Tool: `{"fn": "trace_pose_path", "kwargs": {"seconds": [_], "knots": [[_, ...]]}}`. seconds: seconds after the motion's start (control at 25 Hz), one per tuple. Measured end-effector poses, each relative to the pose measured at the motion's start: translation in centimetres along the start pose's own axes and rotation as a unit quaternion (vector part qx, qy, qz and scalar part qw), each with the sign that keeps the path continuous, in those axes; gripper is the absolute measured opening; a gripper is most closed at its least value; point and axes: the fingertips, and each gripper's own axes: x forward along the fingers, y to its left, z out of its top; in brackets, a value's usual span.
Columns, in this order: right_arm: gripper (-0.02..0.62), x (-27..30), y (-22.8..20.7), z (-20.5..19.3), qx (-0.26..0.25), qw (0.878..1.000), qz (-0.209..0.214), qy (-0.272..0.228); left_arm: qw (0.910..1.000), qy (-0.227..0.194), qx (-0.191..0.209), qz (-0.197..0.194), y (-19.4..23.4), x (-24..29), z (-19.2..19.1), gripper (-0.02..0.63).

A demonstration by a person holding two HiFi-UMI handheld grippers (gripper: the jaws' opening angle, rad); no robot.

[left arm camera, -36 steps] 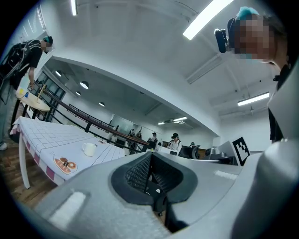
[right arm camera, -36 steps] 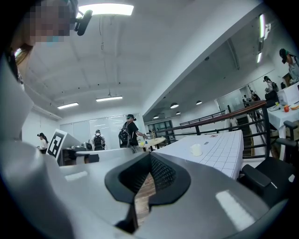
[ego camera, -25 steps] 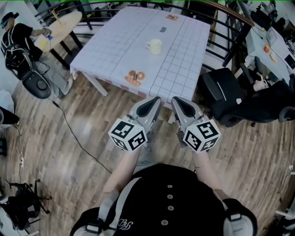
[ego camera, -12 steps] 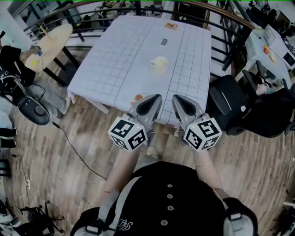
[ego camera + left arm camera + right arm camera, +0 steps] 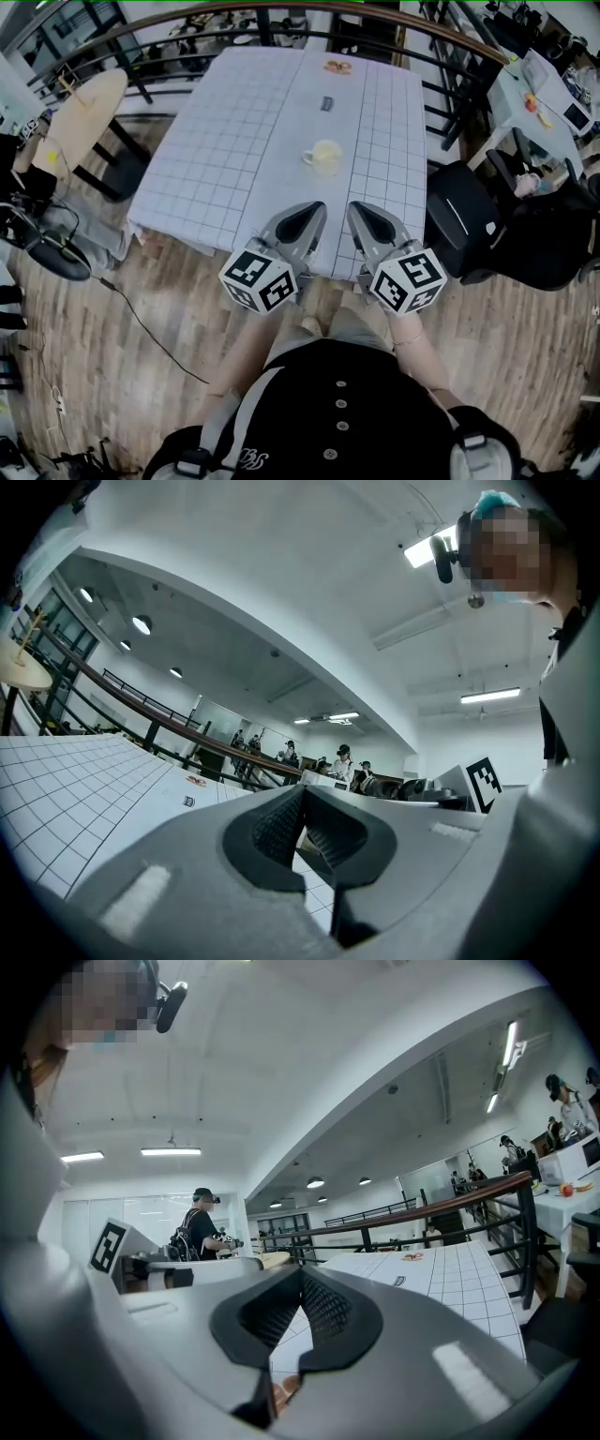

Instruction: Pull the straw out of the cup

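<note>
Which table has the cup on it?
The white checked table straight ahead, in the middle, holds the cup. The round wooden table stands off to the left, and the cluttered desk to the right.

Left gripper [image 5: 317, 208]: jaws met at the tips, empty, pointed forward.
Right gripper [image 5: 356, 208]: jaws met too, empty, just beside the left.
Forearms [image 5: 246, 349]: bare, stretched forward side by side.

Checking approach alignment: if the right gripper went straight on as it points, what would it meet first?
Likely the cream cup on the gridded table; the right gripper points roughly at it, though height is unclear.
</note>
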Motion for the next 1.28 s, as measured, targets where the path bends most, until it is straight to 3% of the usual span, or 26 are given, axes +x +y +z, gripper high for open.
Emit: {"fn": "trace_pose_path", "kwargs": {"seconds": [0.8,1.28], "knots": [[0.003,6.4,-6.1,-0.7,0.006,0.999,0.017,0.039,0.9991,0.022,-0.009,0.035,5.9,5.9,-0.8,-0.003],[0.003,10.8,-10.9,-3.6,0.011,0.996,0.025,0.083,0.9963,0.033,-0.046,0.065,10.3,9.2,-3.3,-0.003]]}}
